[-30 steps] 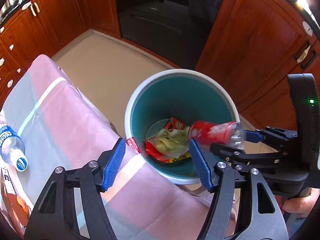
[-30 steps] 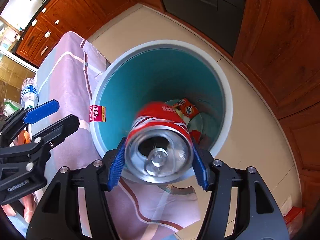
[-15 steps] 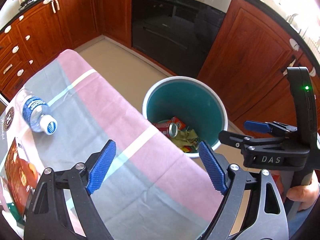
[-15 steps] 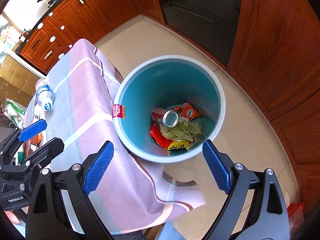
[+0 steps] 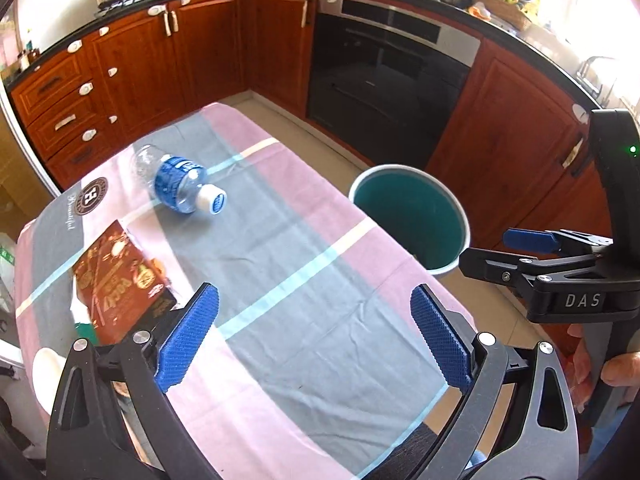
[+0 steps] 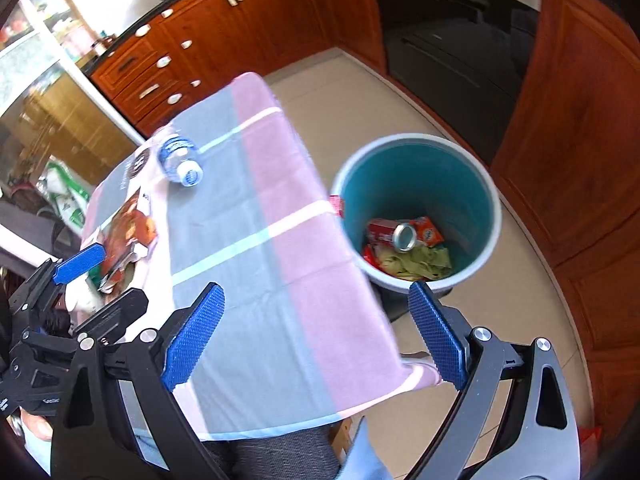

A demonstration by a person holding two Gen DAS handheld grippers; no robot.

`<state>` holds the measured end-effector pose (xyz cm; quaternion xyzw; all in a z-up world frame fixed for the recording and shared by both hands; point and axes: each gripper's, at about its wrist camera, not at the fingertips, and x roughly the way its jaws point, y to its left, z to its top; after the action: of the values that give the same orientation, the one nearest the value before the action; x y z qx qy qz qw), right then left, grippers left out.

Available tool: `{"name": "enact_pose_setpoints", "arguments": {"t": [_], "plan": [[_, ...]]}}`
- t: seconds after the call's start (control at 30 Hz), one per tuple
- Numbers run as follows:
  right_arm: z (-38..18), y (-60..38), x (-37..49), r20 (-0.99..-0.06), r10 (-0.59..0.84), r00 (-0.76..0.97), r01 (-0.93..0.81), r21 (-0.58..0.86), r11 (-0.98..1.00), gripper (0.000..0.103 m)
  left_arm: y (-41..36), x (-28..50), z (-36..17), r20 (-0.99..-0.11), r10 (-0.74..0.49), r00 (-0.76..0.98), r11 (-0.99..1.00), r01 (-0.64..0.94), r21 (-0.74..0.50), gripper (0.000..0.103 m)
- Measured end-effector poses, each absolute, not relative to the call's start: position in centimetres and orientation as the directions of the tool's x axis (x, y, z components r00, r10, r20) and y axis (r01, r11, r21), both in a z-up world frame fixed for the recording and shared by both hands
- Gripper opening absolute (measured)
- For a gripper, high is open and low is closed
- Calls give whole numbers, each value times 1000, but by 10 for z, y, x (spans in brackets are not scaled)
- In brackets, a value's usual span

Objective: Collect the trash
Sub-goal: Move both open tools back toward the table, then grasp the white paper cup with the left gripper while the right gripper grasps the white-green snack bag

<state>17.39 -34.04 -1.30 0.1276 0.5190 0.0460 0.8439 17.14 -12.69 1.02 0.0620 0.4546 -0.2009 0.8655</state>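
Observation:
A teal bin with a white rim (image 6: 496,216) (image 5: 460,216) stands on the floor beside the table. Inside it lie a red can (image 6: 394,234), an orange packet (image 6: 430,230) and a crumpled green wrapper (image 6: 424,260). On the pink-and-grey tablecloth (image 5: 300,240) lie a water bottle with a blue label (image 5: 178,186) (image 6: 178,160) and a brown snack box (image 5: 120,280) (image 6: 128,232). My left gripper (image 5: 314,300) hangs above the cloth, its jaws opening with nothing between them. My right gripper (image 6: 316,292) (image 5: 520,248) hovers at the table's edge near the bin, its jaws also opening and empty.
Wooden cabinets and a black oven (image 5: 384,80) ring the tiled floor behind the table. A white object (image 5: 44,368) sits at the table's near left corner. A green-and-white bag (image 6: 64,196) lies beyond the table's left side. A hand (image 5: 620,372) holds the right gripper's handle.
The right gripper opened and the red can fell into the bin. Both grippers rose and drew back from the bin over the table. The left jaws spread wider.

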Motion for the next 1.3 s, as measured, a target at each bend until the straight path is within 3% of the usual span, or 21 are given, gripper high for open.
{"name": "enact_pose_setpoints", "arguments": {"t": [0.23, 0.57, 0.77, 1.07, 1.1, 1.23, 1.3], "plan": [[10, -271, 172, -849, 261, 460, -66, 260, 963, 89, -56, 149, 25, -794, -239, 559, 940, 337, -47, 99], [13, -164, 181, -847, 344, 405, -235, 268, 934, 89, 68, 141, 15, -799, -70, 598, 986, 164, 37, 99], [-1, -106, 193, -860, 361, 360, -309, 255, 916, 89, 143, 153, -1, -818, -38, 573, 999, 39, -20, 99], [-12, -53, 215, -869, 376, 322, -369, 250, 895, 89, 164, 170, -40, -862, -20, 506, 999, 33, -4, 99], [-12, -47, 218, -868, 373, 328, -378, 241, 894, 87, 164, 172, -44, -866, -20, 499, 999, 40, 0, 99], [-19, -27, 231, -874, 371, 314, -399, 233, 887, 61, 164, 173, -59, -878, -15, 479, 999, 51, 11, 99], [-26, -18, 236, -882, 365, 298, -407, 229, 884, 54, 168, 171, -62, -878, -40, 478, 998, 55, -16, 99]]}}
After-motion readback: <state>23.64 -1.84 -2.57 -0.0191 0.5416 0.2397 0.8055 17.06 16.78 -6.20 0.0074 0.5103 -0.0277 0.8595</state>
